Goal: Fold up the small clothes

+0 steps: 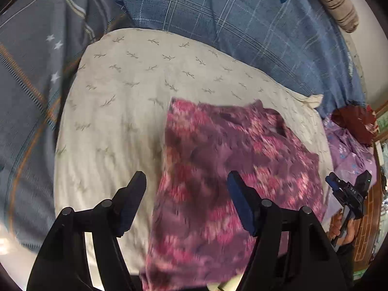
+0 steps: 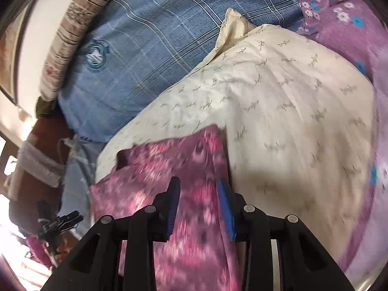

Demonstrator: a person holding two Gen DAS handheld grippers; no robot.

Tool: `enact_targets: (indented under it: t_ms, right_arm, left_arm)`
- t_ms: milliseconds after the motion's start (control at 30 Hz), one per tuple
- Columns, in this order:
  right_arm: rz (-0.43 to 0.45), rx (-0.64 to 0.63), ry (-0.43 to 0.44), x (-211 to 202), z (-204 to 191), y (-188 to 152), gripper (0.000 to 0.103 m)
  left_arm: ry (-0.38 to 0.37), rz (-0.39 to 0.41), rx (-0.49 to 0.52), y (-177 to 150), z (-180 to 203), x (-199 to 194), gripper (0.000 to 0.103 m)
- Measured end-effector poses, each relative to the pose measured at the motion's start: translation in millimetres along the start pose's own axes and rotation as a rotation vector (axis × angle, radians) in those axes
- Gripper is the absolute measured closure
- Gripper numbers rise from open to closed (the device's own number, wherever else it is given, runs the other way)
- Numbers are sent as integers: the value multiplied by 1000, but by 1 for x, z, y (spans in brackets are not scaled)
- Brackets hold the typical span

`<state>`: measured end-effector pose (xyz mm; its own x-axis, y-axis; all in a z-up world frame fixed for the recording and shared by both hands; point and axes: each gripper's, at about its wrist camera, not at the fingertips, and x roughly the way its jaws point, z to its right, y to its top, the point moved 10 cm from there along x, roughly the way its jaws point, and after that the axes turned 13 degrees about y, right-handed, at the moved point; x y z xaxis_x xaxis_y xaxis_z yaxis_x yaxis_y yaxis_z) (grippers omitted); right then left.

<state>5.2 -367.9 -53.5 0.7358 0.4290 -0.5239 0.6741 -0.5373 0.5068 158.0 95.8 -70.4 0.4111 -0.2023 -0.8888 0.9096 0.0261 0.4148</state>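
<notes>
A pink and purple floral garment (image 1: 218, 169) lies folded on a cream cloth with a twig print (image 1: 126, 92). My left gripper (image 1: 186, 181) is open above the garment's left edge, holding nothing. In the right wrist view the same garment (image 2: 169, 169) lies below my right gripper (image 2: 197, 186), which is open and empty over its right edge. The right gripper also shows at the far right of the left wrist view (image 1: 349, 181). The left gripper shows at the lower left of the right wrist view (image 2: 70, 219).
The cream cloth (image 2: 278, 109) covers a raised pad on a bed with a blue plaid sheet (image 1: 230, 24). A lilac flowered cloth (image 2: 339, 19) and a dark red cloth (image 1: 354, 121) lie to the right. A striped bolster (image 2: 70, 31) lies at the bed's far edge.
</notes>
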Motion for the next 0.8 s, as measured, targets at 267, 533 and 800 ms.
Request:
enact_targets:
  t_ms: [267,533,800]
  right_arm:
    - [-40,-12,-81,67,19,25,97]
    - [113,-65,43,34,-16,66,99]
    - [34,38,-27,75,32,42,94]
  left_arm:
    - [-138,-89,-102,19,14,35,93]
    - [-48,0,-184,53,-7,44,95]
    - [-198,-56,-196,46,-11,48,79]
